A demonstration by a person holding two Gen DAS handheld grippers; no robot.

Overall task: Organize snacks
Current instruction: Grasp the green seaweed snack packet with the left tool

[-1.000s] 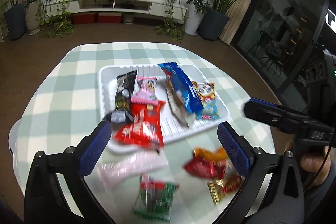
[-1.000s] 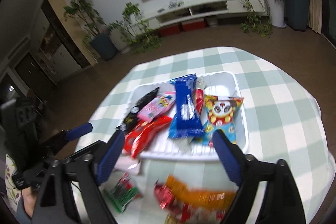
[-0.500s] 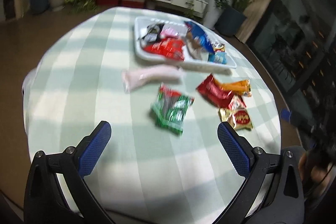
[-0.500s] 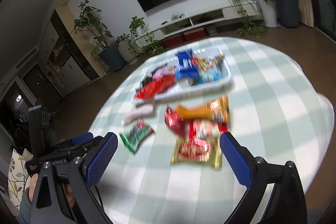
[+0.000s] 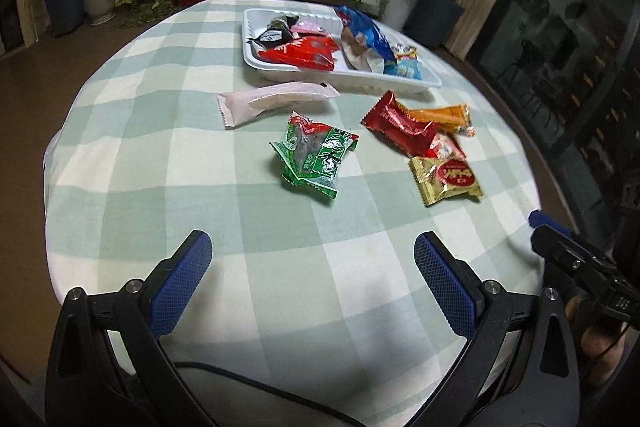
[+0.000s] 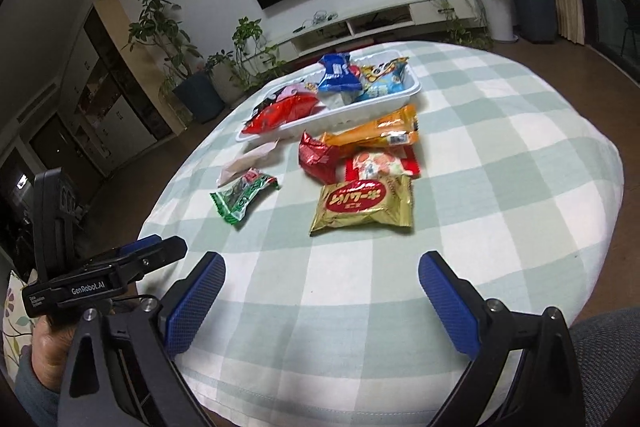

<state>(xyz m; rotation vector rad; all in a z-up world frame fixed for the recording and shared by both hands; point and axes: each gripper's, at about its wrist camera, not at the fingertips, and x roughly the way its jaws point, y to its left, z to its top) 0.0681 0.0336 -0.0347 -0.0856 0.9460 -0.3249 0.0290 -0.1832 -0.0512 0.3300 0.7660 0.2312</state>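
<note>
five loose snacks (image 5: 315, 155), one tray (image 5: 344, 78), two empty grippers (image 5: 312, 267)

the left gripper (image 6: 108, 281) carries white lettering "genrobot.ai" on its black body, with smaller lines beside it too tiny to read. the gold packet (image 6: 366, 205) shows japanese characters in yellow on a red oval; other wrappers' print is illegible.

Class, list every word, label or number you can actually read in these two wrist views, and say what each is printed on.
"GenRobot.AI": on the left gripper's black body, seen in the right wrist view.
Small white lines beside it: too small to read.
Gold packet: white Japanese lettering on a red oval, too blurred to quote.
Green packet: white characters, unreadable.
Snacks in the white tray: print too small.
</note>
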